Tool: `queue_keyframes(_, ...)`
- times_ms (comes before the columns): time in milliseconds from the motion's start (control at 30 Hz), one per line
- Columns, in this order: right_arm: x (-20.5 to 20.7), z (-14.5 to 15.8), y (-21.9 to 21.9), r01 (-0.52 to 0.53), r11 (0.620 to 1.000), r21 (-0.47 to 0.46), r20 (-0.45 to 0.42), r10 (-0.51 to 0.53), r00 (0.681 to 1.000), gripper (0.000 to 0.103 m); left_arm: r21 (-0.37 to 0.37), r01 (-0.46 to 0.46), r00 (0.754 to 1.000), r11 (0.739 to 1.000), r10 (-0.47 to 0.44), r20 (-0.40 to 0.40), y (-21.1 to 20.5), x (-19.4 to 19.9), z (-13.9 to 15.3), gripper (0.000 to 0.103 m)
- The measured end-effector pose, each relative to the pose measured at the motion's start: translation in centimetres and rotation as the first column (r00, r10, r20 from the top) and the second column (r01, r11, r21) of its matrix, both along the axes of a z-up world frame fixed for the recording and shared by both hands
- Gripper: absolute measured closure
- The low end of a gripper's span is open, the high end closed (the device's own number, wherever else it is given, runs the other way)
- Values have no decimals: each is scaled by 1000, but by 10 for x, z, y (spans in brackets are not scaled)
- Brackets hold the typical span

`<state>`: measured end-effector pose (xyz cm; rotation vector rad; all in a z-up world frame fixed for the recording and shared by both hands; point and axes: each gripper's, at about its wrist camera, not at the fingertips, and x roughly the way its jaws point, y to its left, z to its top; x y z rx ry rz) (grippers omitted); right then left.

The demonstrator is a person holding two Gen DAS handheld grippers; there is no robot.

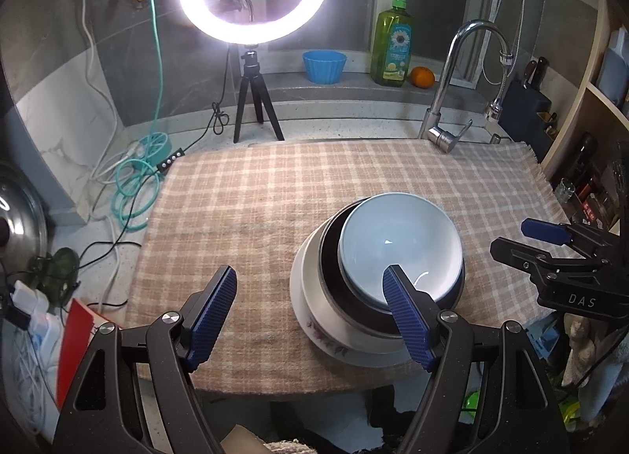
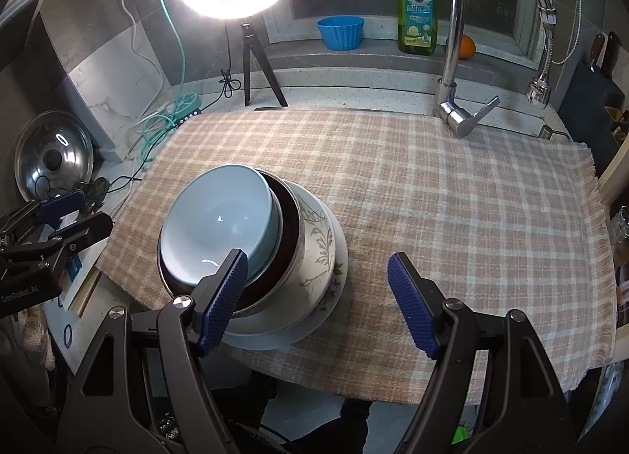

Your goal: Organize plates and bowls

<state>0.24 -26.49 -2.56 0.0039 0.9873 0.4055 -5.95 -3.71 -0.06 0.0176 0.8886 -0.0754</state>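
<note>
1. Plainly, the left gripper (image 1: pixel 310 316) stands wide and holds nothing; its right pad overlaps the near rim of the pale blue bowl (image 1: pixel 397 245) in its own view, though I cannot tell if they touch.
2. Equally wide and empty, the right gripper (image 2: pixel 318 302) has its left pad before the same stack's near edge.
3. That blue bowl is nested in a dark steel bowl (image 2: pixel 287 218), which sits in a floral bowl (image 2: pixel 318 241) on a white plate (image 2: pixel 334 296).
4. From the stack, the left gripper lies to its left, the right gripper to its right, both near and level-looking.
5. Everything rests on the checked cloth (image 2: pixel 452 198), with the stack towards the cloth's front edge, well apart from the faucet (image 2: pixel 460 100).
</note>
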Motion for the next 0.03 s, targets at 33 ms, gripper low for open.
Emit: queue_keyframes(33, 1, -2, -1, 1, 1000, 3, -4, -1, 1000, 27, 0, 0, 1000, 1000, 0, 2, 0, 0, 0, 26)
